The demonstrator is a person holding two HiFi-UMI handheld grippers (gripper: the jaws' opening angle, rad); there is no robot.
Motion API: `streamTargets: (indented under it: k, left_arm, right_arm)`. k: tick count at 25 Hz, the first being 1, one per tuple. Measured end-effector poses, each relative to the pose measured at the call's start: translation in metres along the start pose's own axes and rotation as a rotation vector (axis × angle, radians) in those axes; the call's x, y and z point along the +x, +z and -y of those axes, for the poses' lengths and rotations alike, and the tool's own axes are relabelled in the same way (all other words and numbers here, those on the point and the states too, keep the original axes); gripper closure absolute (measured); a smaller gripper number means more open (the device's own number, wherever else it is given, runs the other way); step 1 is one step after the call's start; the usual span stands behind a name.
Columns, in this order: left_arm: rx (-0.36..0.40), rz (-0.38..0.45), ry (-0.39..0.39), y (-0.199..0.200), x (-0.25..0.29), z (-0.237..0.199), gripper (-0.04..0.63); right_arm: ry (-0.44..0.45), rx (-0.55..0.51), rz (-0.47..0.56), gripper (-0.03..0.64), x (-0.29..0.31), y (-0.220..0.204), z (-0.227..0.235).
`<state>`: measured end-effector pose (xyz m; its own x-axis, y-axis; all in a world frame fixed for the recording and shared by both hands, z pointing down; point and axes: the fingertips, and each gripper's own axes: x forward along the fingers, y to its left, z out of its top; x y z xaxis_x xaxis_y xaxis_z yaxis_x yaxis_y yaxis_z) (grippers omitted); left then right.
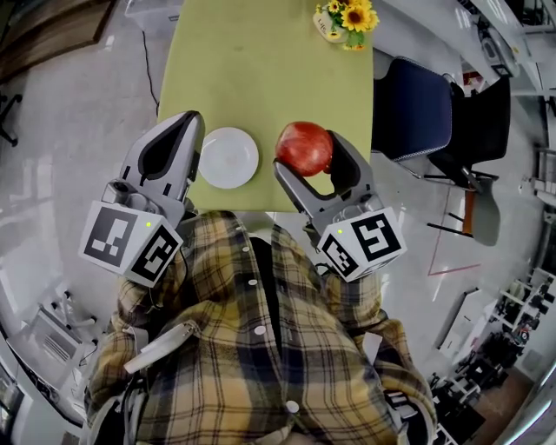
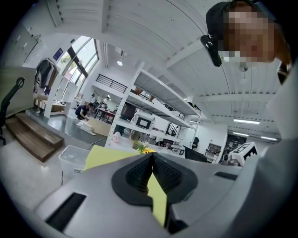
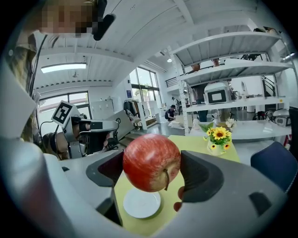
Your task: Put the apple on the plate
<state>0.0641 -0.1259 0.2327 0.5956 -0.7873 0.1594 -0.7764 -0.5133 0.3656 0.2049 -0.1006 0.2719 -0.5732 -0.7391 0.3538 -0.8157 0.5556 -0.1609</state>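
While my right claw [image 1: 306,162] pinches the red apple [image 1: 304,148] above the worktop [image 1: 261,69] near the white plate [image 1: 228,157], I judge setting it down is left; my left claw [image 1: 192,123] sits pressed together.

We see a red apple [image 1: 304,148], white plate [image 1: 228,157], yellow-green table [image 1: 261,61], yellow sunflowers [image 1: 352,16], brown-plaid shirt [image 1: 261,365].

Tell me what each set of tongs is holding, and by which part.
The right tongs grip the apple by its two opposite sides, across its middle. The left tongs are shut on nothing.
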Motion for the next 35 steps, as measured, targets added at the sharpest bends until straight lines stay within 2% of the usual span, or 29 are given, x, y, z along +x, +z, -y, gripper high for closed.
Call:
streamTargets:
  k: [7,17,24,35]
  left_arm:
    - [-0.014,-0.006,0.013,0.000,-0.009,-0.018,0.588]
    - [-0.053,-0.047,0.037,-0.015,-0.031,-0.056,0.588]
    - [-0.072,-0.074,-0.006,-0.031,-0.019,-0.064,0.588]
    - [-0.083,-0.102,-0.070,-0.046,-0.019,-0.076,0.588]
  right_arm:
    - [0.038,-0.036,-0.041,0.247,0.026,-0.004,-0.020]
    - [0.059,-0.018,-0.140,0.247,0.072,-0.041,-0.043]
    - [0.016,0.016,-0.226,0.247,0.089,-0.080,-0.030]
    - [-0.025,0.014,-0.353,0.247,0.108,-0.142,-0.037]
